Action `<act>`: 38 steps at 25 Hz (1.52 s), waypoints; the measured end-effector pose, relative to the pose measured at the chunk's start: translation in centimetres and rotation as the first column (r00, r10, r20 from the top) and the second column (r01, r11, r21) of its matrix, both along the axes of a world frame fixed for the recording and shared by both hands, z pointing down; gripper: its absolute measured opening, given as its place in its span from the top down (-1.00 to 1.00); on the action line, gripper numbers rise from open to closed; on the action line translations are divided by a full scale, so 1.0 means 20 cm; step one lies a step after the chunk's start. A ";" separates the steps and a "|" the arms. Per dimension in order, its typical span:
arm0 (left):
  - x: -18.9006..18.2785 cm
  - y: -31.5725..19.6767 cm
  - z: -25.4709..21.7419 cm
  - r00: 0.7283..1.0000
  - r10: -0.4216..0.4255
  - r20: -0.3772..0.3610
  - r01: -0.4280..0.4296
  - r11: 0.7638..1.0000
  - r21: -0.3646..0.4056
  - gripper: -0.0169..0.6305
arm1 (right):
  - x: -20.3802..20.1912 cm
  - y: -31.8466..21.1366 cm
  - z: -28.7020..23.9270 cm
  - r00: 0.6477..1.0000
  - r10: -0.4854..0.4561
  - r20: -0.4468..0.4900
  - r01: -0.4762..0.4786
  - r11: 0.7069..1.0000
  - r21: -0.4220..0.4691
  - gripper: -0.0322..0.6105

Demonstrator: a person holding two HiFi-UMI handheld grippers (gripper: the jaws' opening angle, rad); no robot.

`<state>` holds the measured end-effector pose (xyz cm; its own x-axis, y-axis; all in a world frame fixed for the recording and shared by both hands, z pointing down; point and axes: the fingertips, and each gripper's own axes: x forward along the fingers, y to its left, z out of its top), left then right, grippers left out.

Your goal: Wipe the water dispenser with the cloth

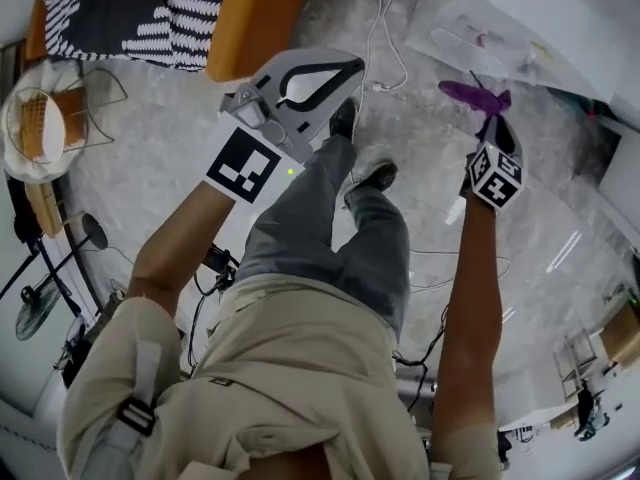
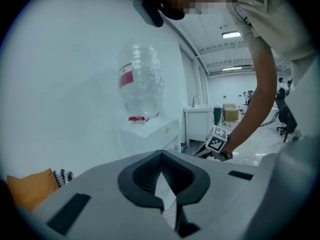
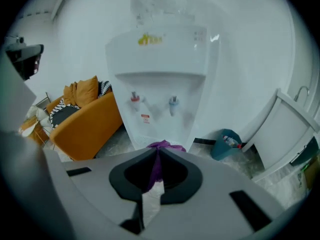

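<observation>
The white water dispenser (image 3: 160, 79) stands straight ahead in the right gripper view, with a red tap (image 3: 134, 98) and a blue tap (image 3: 172, 102) and a clear bottle on top. A purple cloth (image 3: 161, 147) hangs from my right gripper (image 3: 156, 153), which is shut on it a short way in front of the dispenser's lower part. In the head view the cloth (image 1: 470, 92) sticks out past the right gripper (image 1: 483, 108). My left gripper (image 1: 352, 66) is shut and holds nothing. Its own view shows the dispenser (image 2: 148, 130) and bottle (image 2: 141, 84) from the side.
An orange sofa (image 3: 85, 119) with a striped cushion stands left of the dispenser. A teal bin (image 3: 226, 143) and a white cabinet (image 3: 287, 134) are to its right. Cables (image 1: 385, 38) lie on the speckled grey floor, and a wire basket (image 1: 45, 123) stands at the left.
</observation>
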<state>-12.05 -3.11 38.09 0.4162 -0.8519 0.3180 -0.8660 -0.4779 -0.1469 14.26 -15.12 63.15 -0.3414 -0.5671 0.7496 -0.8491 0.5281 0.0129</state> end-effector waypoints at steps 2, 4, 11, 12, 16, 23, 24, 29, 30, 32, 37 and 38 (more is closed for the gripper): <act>0.02 0.06 -0.14 1.000 0.005 -0.004 -0.005 0.999 0.035 0.90 | 0.01 0.07 -0.23 1.000 -0.019 0.019 0.018 0.999 0.050 0.80; 0.03 0.11 -0.27 1.000 -0.001 -0.013 0.002 0.997 0.071 0.90 | 0.03 0.13 -0.47 0.998 -0.044 0.040 0.040 0.993 0.109 0.80; -0.04 0.34 -0.65 0.999 -0.036 -0.035 0.041 0.989 0.145 0.90 | -0.01 0.49 -1.26 0.985 -0.121 0.120 0.083 0.956 0.283 0.80; -0.05 0.38 -0.69 0.999 -0.038 -0.031 0.042 0.988 0.152 0.90 | -0.01 0.55 -1.36 0.982 -0.130 0.134 0.085 0.950 0.301 0.80; -0.04 0.48 -0.87 0.993 -0.064 -0.102 0.079 0.985 0.151 0.90 | 0.01 0.70 -1.82 0.971 -0.170 0.169 0.087 0.906 0.413 0.80; 0.11 0.64 -1.10 0.996 -0.055 -0.077 0.064 0.991 0.119 0.90 | 0.11 0.95 -2.40 0.941 -0.247 0.232 0.102 0.859 0.502 0.81; 0.15 0.65 -1.14 0.997 -0.045 -0.067 0.053 0.991 0.121 0.90 | 0.13 0.98 -2.47 0.937 -0.250 0.246 0.093 0.853 0.513 0.81; 0.31 0.72 -1.32 0.999 0.015 -0.032 -0.010 0.990 0.141 0.90 | 0.26 1.09 -2.73 0.924 -0.231 0.304 0.015 0.817 0.576 0.81; 0.33 0.72 -1.35 0.999 0.023 -0.022 -0.020 0.989 0.145 0.90 | 0.28 1.11 -2.77 0.921 -0.230 0.314 0.003 0.811 0.586 0.81; 0.34 0.73 -1.40 0.999 0.036 0.001 -0.036 0.987 0.155 0.90 | 0.30 1.14 -2.84 0.917 -0.234 0.324 -0.009 0.799 0.602 0.81; 0.27 0.67 -1.44 0.995 0.088 0.043 -0.094 0.982 0.162 0.90 | 0.26 1.16 -2.90 0.919 -0.214 0.332 -0.035 0.794 0.607 0.81; 0.25 0.65 -1.44 0.994 0.103 0.043 -0.108 0.981 0.159 0.90 | 0.23 1.16 -2.90 0.922 -0.201 0.332 -0.045 0.795 0.605 0.81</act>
<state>-7.08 9.88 9.34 0.4975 -0.8449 0.1965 -0.8052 -0.5341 -0.2578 18.94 8.04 5.14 -0.5781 -0.8114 0.0858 -0.8112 0.5829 0.0465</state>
